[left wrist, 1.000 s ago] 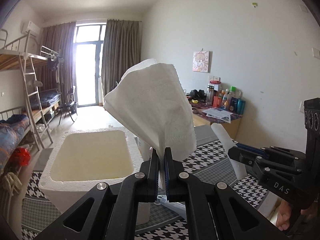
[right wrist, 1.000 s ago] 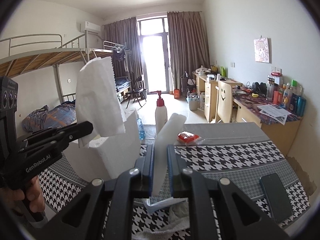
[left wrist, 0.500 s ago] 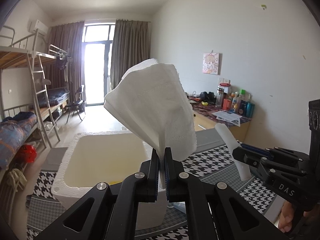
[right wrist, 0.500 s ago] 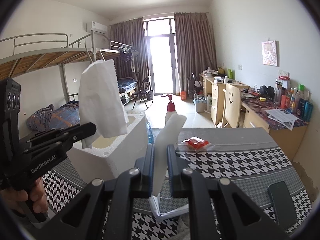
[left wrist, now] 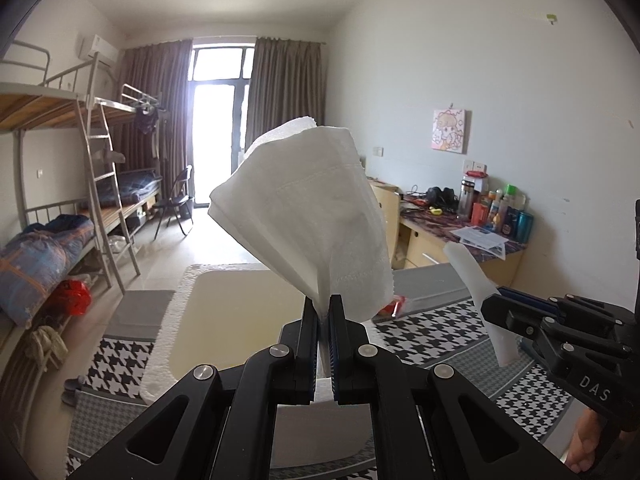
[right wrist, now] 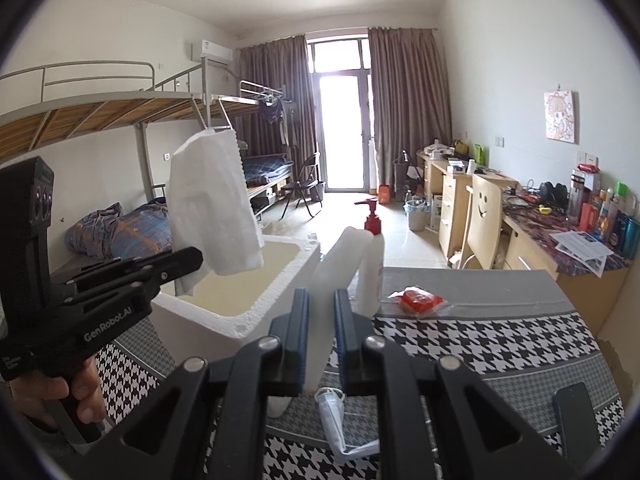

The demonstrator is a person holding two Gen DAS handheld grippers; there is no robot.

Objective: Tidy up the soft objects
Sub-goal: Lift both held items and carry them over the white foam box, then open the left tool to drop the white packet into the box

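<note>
My left gripper [left wrist: 324,312] is shut on a white folded tissue [left wrist: 308,216] and holds it up over the white foam box [left wrist: 176,320]. In the right wrist view the left gripper [right wrist: 192,258] and its tissue [right wrist: 212,208] hang above the box [right wrist: 248,312]. My right gripper [right wrist: 321,304] is shut on a white foam strip [right wrist: 332,280], which stands upright to the right of the box. It also shows in the left wrist view [left wrist: 474,280], gripped by the right gripper [left wrist: 492,308].
On the houndstooth cloth [right wrist: 500,344] lie a face mask [right wrist: 336,420], a red packet [right wrist: 418,299], a red-capped pump bottle [right wrist: 372,264] and a dark phone [right wrist: 576,412]. A bunk bed [left wrist: 60,184] stands left, a cluttered desk [right wrist: 560,224] right.
Both grippers rose and tilted; the left one with the tissue moved further over the box. Both grips hold.
</note>
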